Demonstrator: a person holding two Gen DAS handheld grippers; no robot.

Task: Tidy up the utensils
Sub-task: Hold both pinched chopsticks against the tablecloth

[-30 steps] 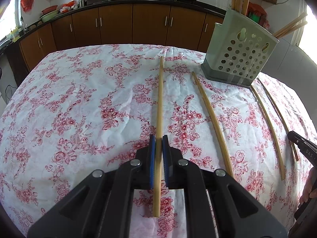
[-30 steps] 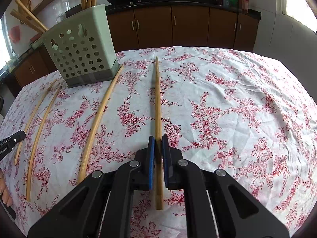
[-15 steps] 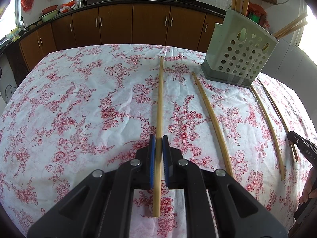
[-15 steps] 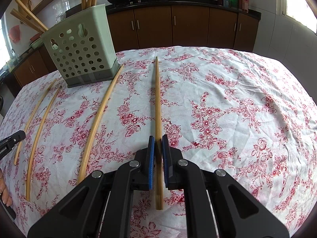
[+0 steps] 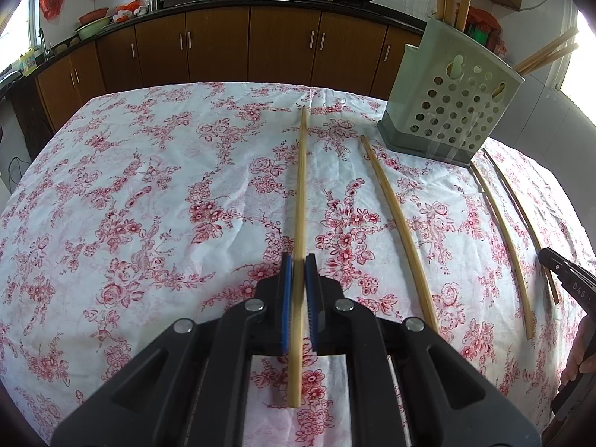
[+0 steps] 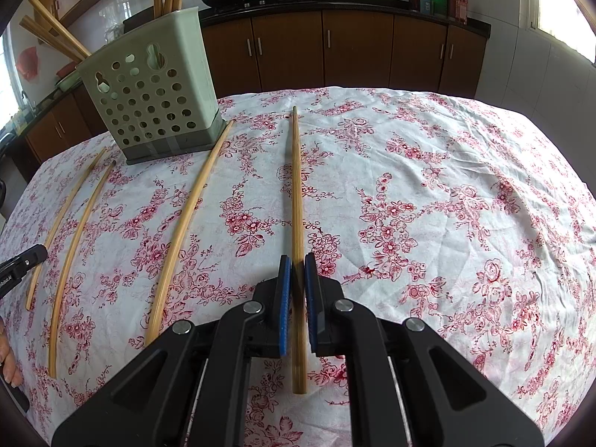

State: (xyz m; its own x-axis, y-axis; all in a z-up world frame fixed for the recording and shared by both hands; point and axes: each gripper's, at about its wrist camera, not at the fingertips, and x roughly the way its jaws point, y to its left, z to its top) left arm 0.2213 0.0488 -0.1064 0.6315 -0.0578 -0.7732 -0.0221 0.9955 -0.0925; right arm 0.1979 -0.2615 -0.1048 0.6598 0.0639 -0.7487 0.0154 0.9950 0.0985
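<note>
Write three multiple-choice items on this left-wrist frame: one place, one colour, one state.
1. Where does the holder stand?
A. On the table, right of the chopstick that runs between the jaws
B. On the kitchen counter
C. On the table, left of that chopstick

2. What colour are the pads of the left gripper?
A. Red
B. Blue
C. Yellow

3. How is the left gripper set?
A. Wide open with nothing between its jaws
B. Clamped on the holder's rim
C. Closed round the chopstick

Answers:
1. A, since the holder stands upright at the table's far right.
2. B, since both inner faces of the jaws show blue.
3. C, since the jaws sit tight on either side of the chopstick near its close end.
</note>
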